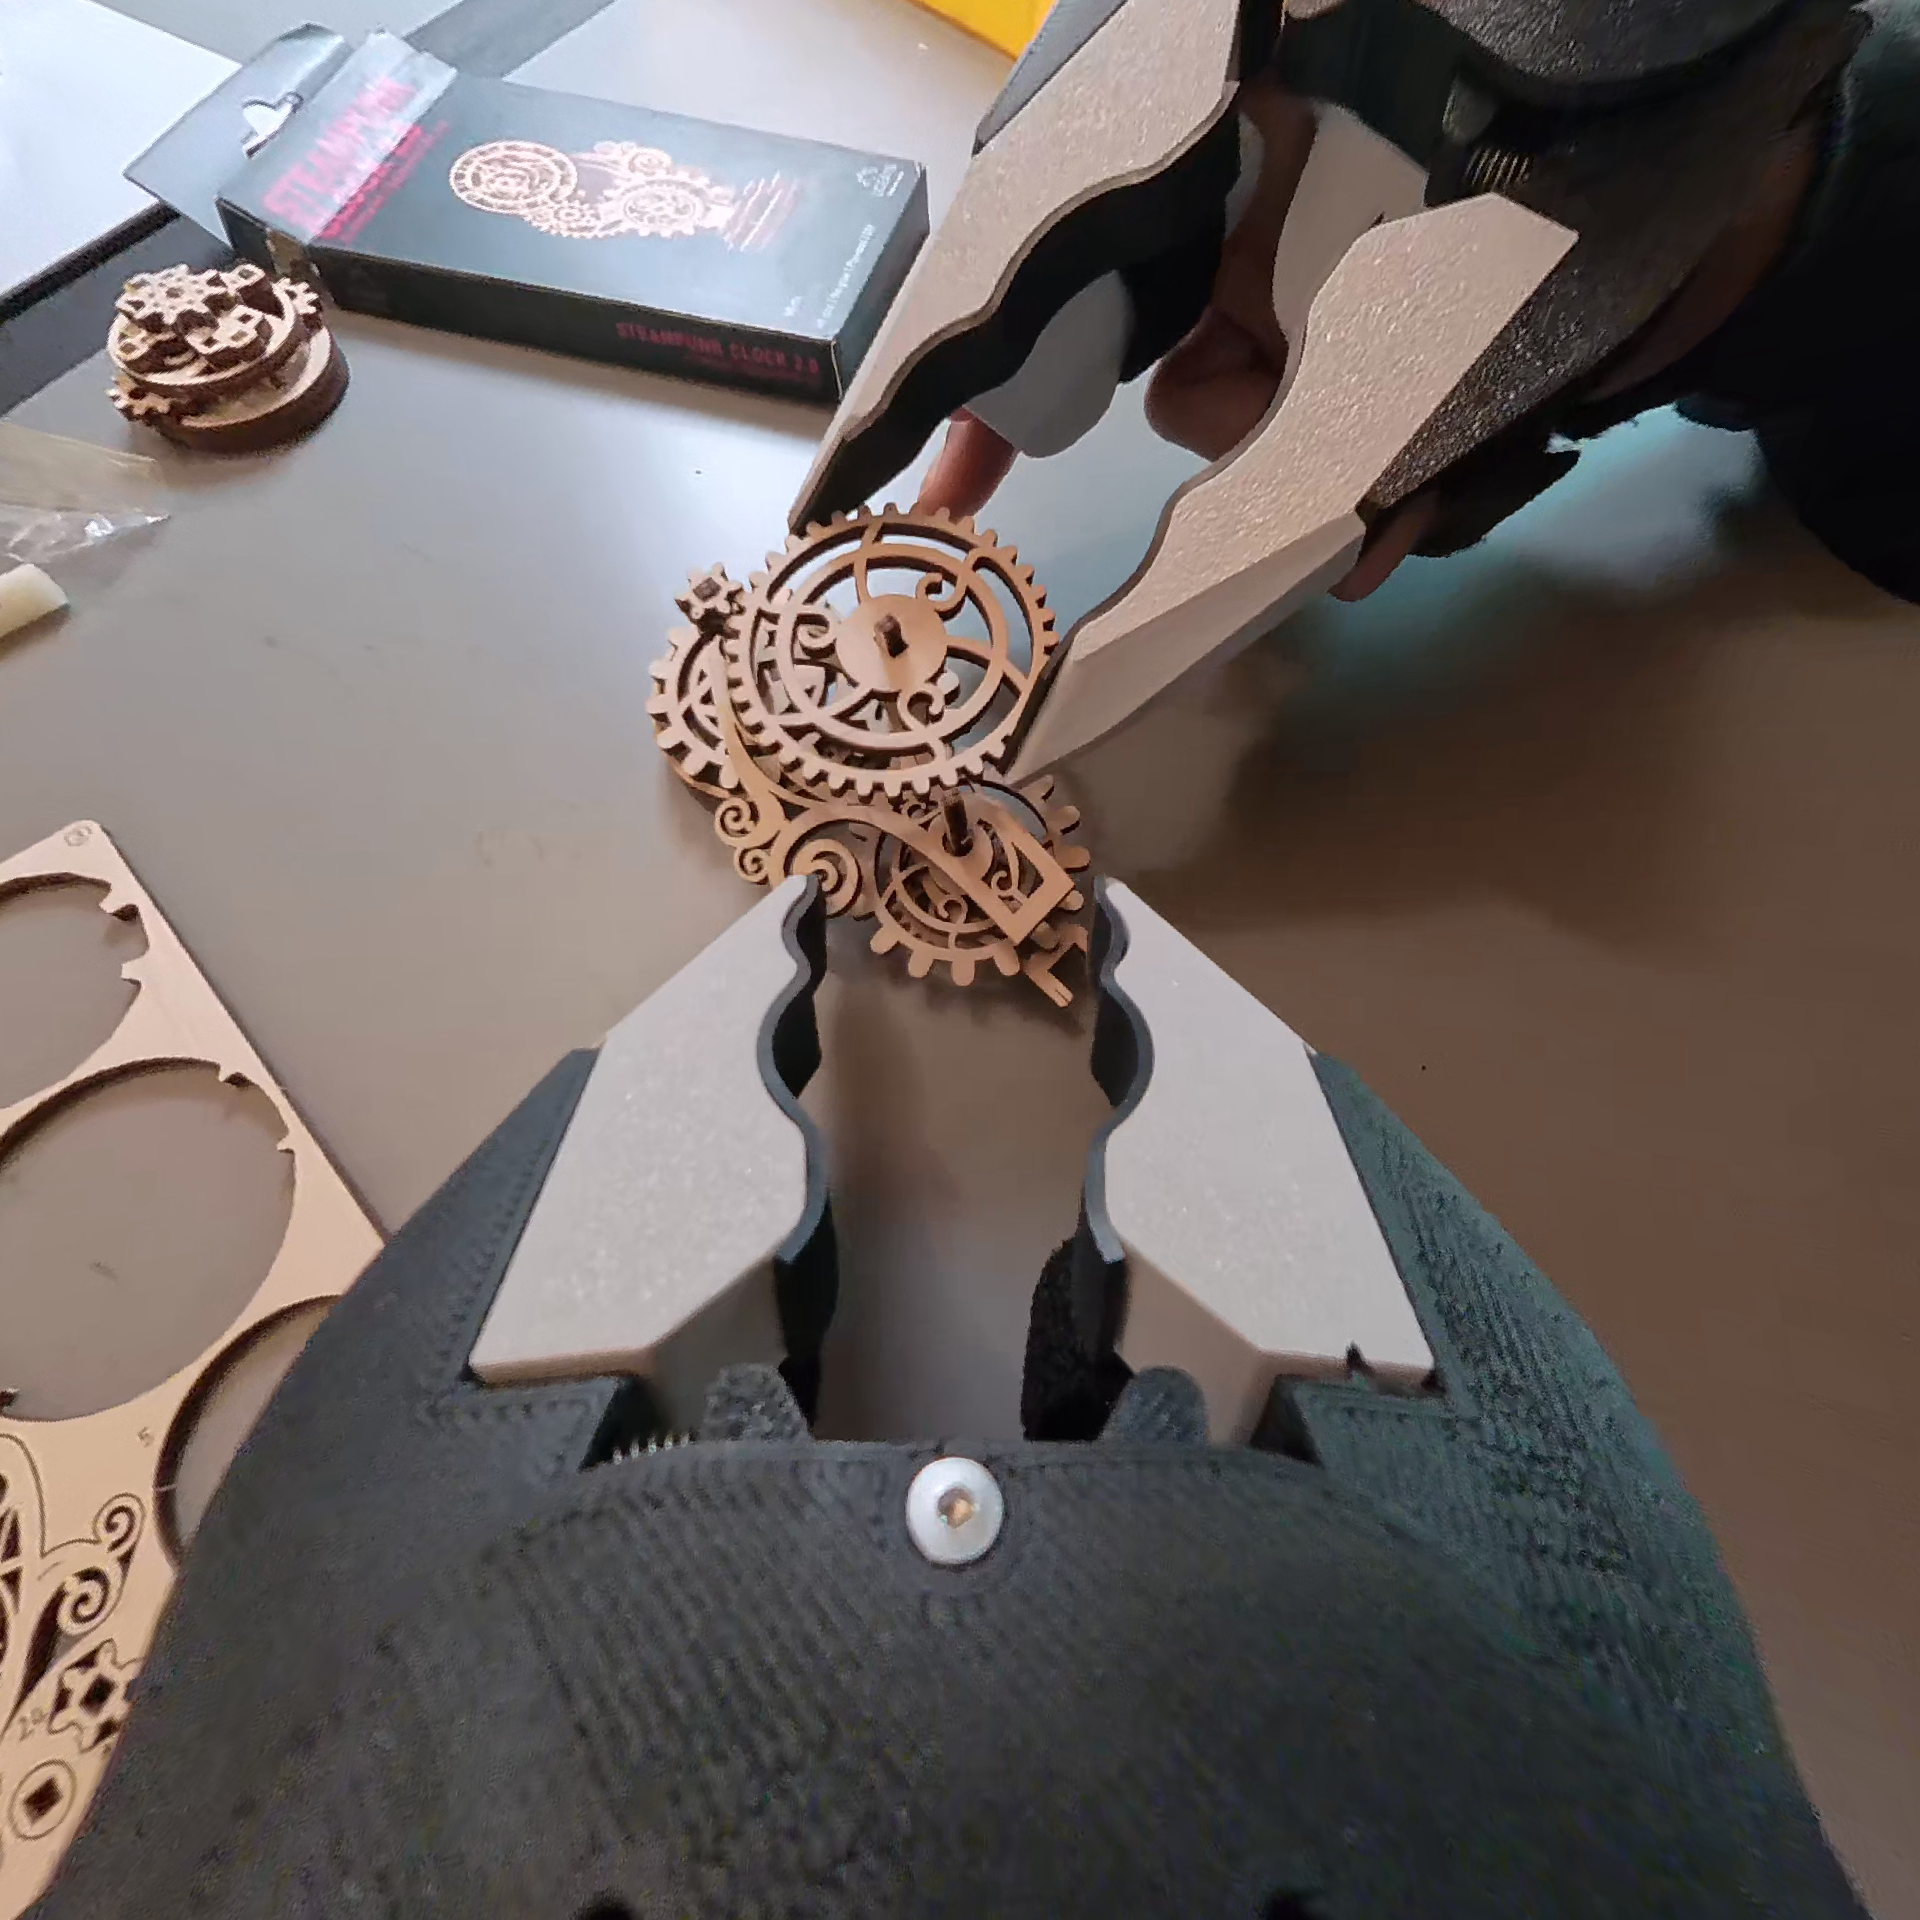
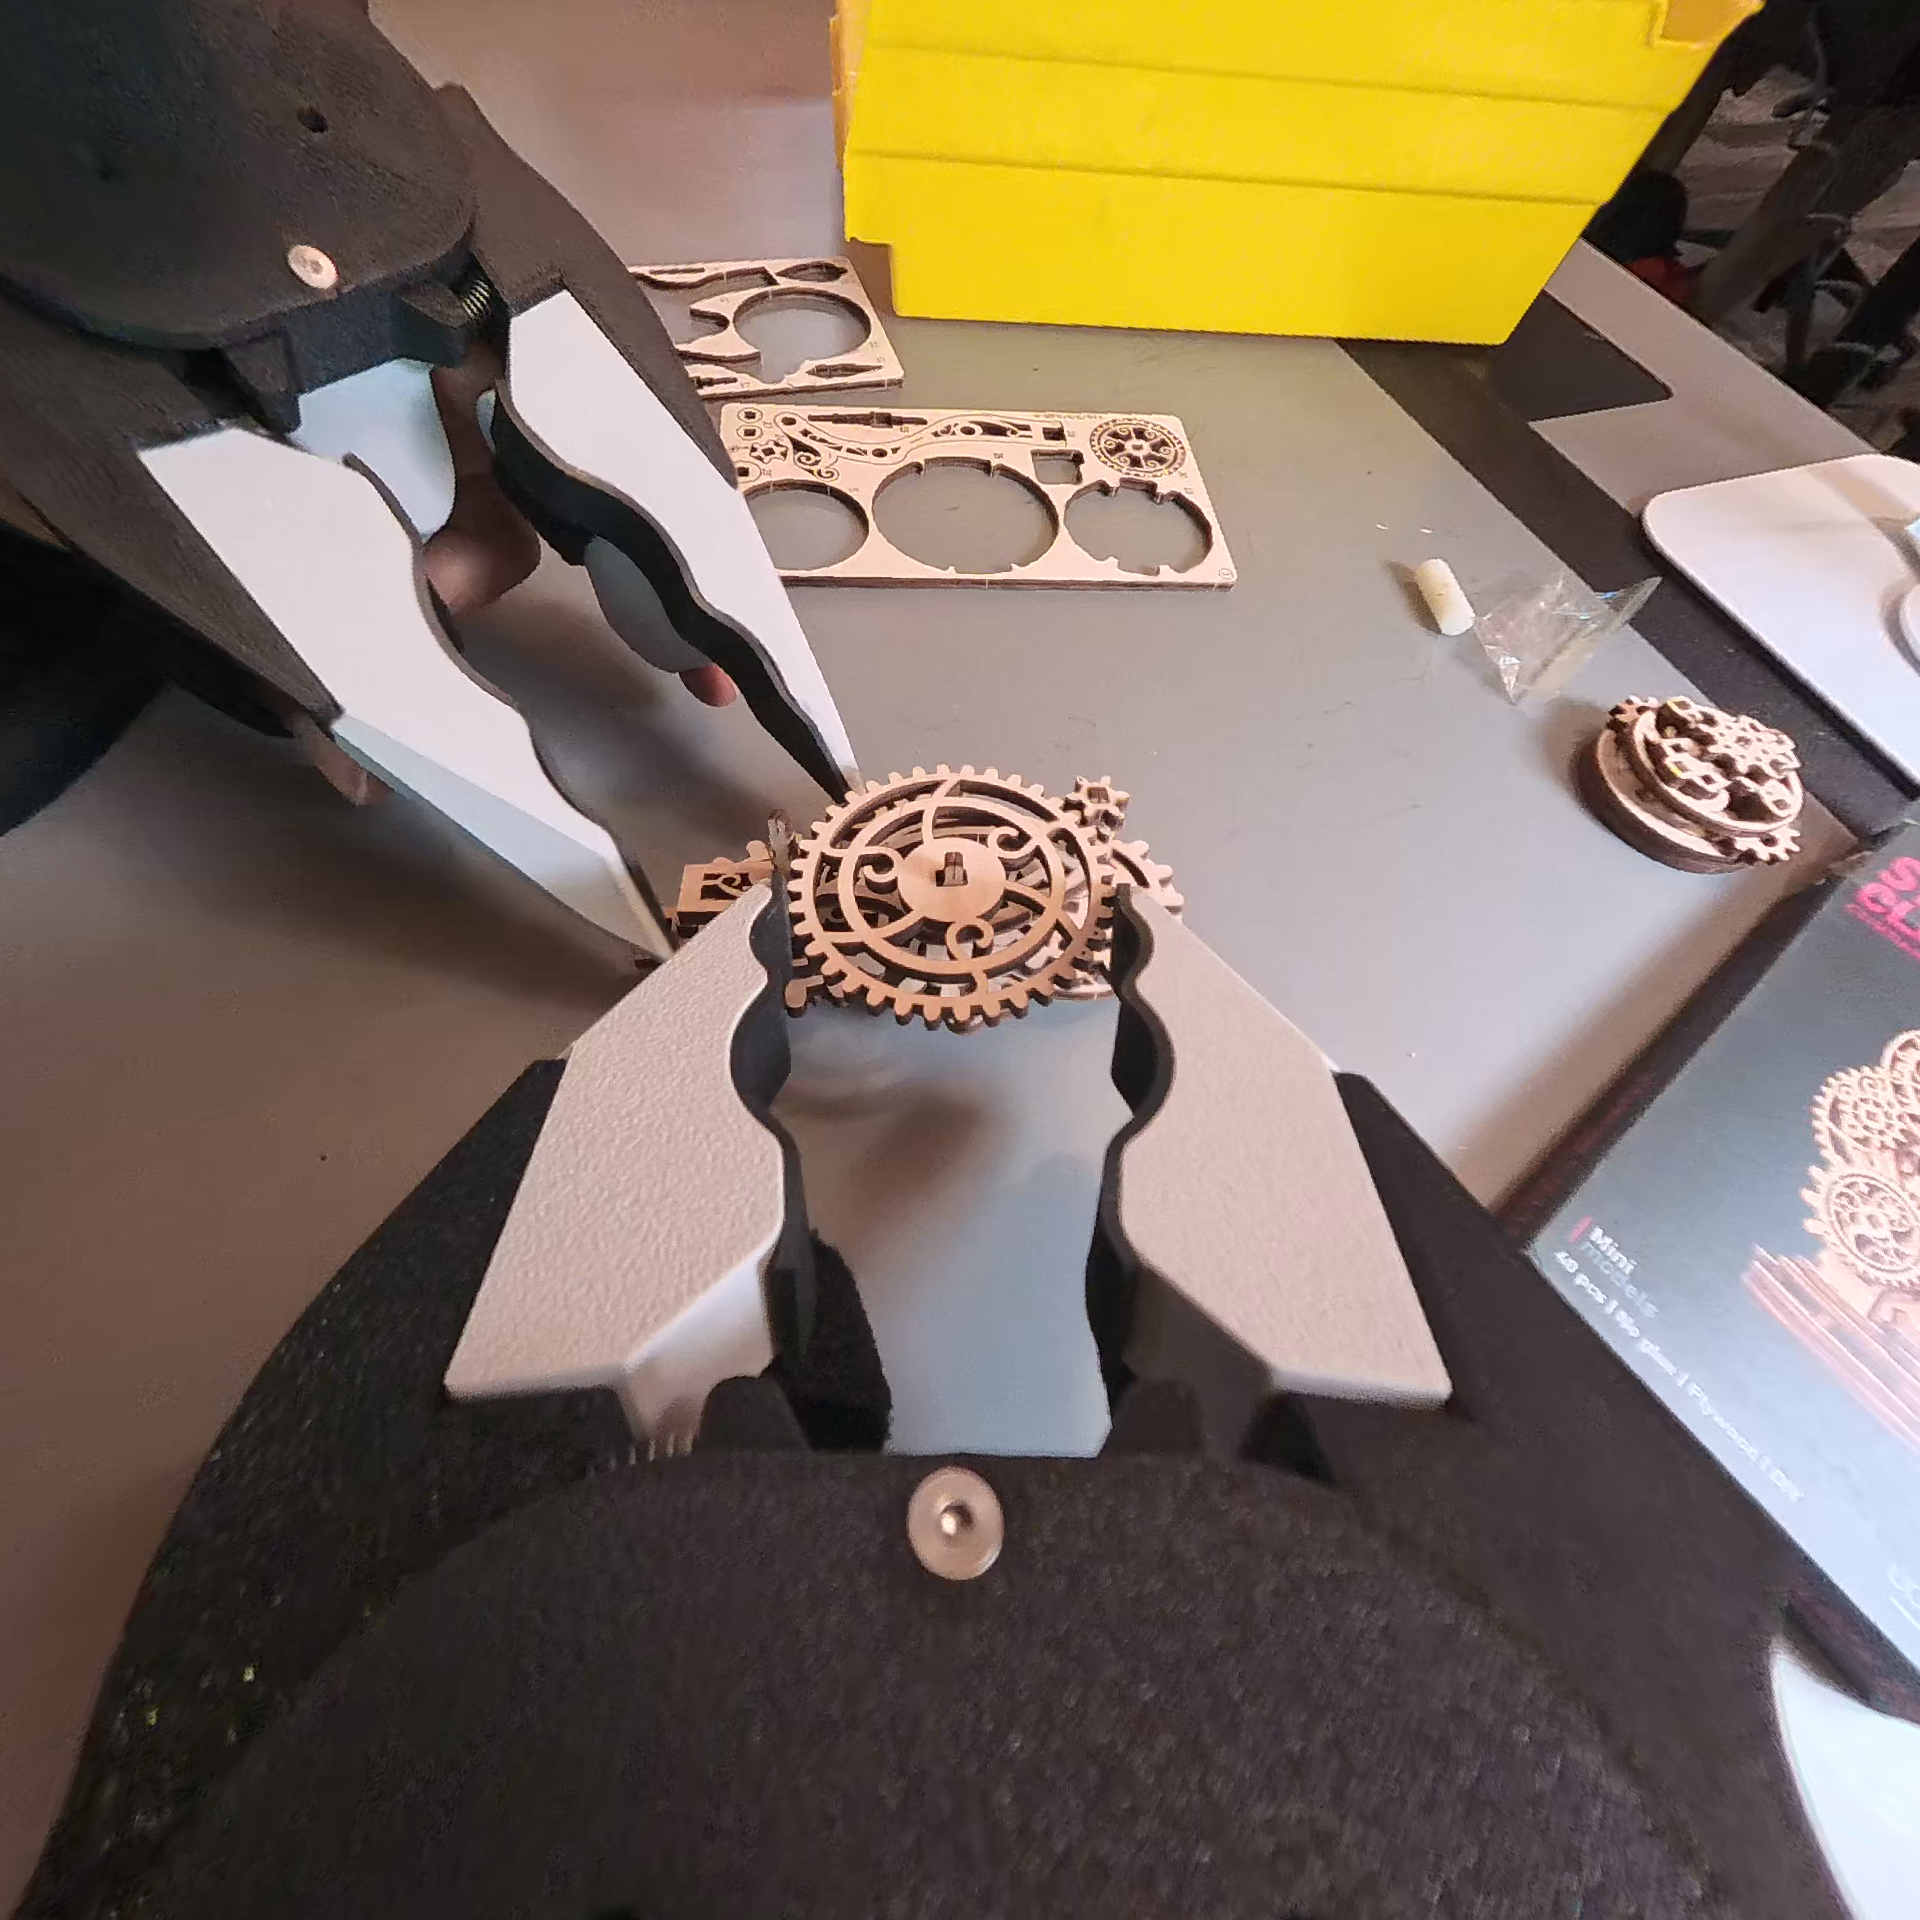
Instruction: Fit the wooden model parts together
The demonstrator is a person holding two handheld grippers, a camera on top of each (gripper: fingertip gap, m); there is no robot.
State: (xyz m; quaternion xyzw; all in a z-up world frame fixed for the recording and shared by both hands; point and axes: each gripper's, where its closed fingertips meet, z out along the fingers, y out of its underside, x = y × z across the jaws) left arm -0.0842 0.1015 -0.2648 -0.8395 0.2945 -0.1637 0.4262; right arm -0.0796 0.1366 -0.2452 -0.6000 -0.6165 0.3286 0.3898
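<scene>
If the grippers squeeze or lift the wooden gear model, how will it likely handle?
The gear model is thin openwork, so probably light and easily cracked. Its stacked gears look loosely fitted and might shift. The right gripper flanks its toothed rim, a likely weak spot.

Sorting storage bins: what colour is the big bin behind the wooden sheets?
Bright yellow bin, clearest in the right wrist view.

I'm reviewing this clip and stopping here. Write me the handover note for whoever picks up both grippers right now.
Right gripper: fingers on either side of the big gear of the wooden gear assembly, apparently clamping it.
Left gripper: fingers straddle the assembly's smaller-gear end; contact unclear.
The assembly sits mid-table, several gears already stacked on pegs.
Nearby: second small gear model, punched-out part sheets, kit box.
Left to do: fit the remaining parts; some remain in the sheets.
</scene>
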